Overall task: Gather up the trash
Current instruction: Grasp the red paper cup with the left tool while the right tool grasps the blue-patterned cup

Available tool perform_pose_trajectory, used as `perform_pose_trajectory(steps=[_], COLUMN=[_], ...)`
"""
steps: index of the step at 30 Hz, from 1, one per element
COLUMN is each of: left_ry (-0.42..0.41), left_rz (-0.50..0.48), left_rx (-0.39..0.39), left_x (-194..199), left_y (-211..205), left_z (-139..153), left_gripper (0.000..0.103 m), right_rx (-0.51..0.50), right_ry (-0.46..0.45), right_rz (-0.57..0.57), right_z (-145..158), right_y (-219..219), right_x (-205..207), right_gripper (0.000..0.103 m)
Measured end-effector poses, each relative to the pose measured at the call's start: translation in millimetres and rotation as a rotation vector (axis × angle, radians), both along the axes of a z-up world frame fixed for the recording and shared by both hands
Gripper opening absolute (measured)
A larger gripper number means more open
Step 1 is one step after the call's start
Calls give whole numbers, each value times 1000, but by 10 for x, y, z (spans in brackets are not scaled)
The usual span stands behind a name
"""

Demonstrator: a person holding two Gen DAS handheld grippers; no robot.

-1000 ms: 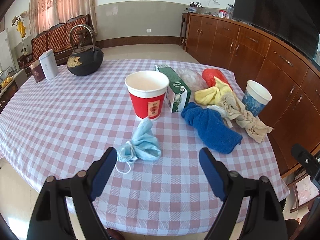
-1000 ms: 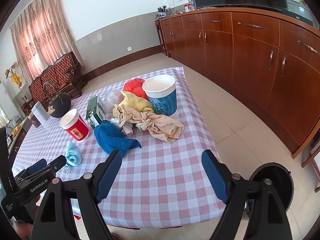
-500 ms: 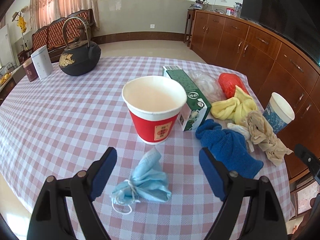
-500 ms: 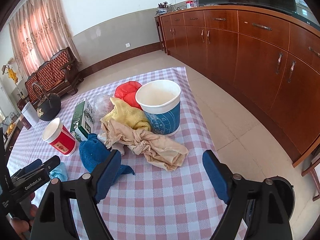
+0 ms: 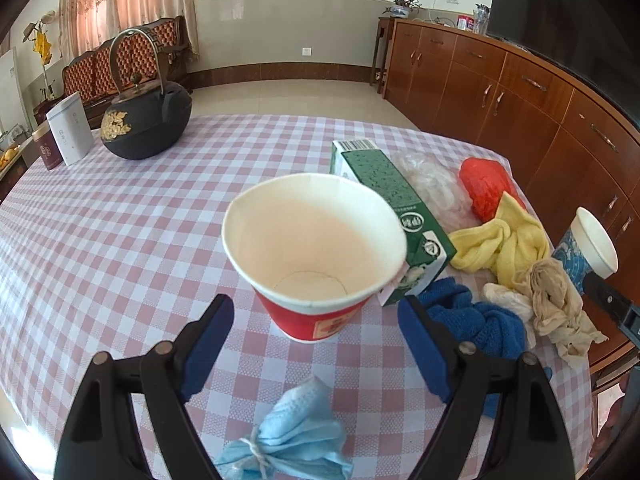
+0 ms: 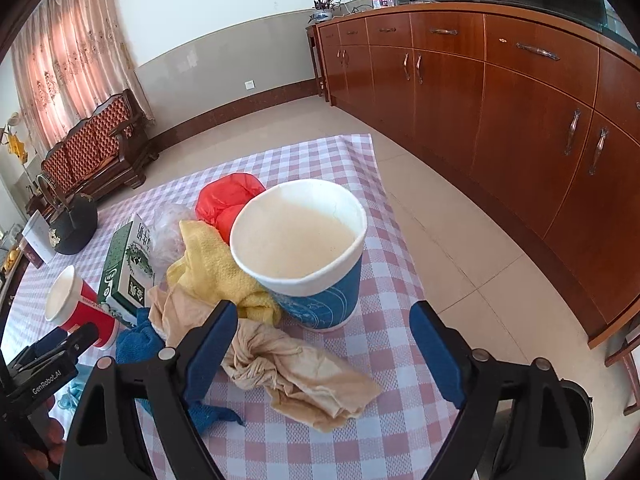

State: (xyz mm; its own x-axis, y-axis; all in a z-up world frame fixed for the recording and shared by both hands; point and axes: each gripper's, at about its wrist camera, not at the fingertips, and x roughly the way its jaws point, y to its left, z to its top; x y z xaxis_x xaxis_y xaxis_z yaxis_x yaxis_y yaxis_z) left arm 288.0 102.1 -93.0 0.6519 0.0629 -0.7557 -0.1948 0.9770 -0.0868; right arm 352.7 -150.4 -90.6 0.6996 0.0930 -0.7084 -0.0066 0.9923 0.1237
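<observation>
A red paper cup point(image 5: 316, 256) stands empty on the checked tablecloth point(image 5: 120, 240). My left gripper point(image 5: 314, 312) is open, its fingertips at either side of the cup's base without touching it. A crumpled blue face mask point(image 5: 288, 440) lies below the jaws. My right gripper point(image 6: 322, 312) is opening its jaws just short of a blue paper cup point(image 6: 304, 256), pads clear of it. A beige cloth point(image 6: 296, 372) lies under its left finger. A green carton point(image 5: 384, 188), a yellow cloth point(image 6: 212, 272), a blue cloth point(image 5: 480, 320) and a red bag point(image 6: 228, 200) lie between the cups.
A black iron teapot point(image 5: 146, 120) and a white box point(image 5: 70, 128) stand at the table's far left. Wooden cabinets point(image 6: 500, 100) line the right wall. A dark round container point(image 6: 576, 404) sits on the floor beyond the table's right edge point(image 6: 384, 200).
Both grippers have moved forward and slightly down. The red cup now sits between the left fingertips, with the mask below them. The blue cup has drawn close to the right jaws.
</observation>
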Motion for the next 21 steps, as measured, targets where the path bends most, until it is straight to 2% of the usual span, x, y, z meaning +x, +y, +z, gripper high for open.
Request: perform_pose_trajectory(steps=[14, 18, 21], left_ry=[-17, -22, -15], left_rz=[20, 30, 27], left_rx=[-27, -36, -44], left_x=[180, 218, 266], left_y=[103, 134, 155], left_z=[-60, -92, -139], left_gripper=[84, 78, 67], right_rx=[-38, -23, -9], right_ry=[3, 4, -17], right_rz=[-5, -6, -5], right_z=[-143, -163, -163], right_y=[97, 86, 69], right_x=[424, 482, 494], right_gripper=[89, 89, 89])
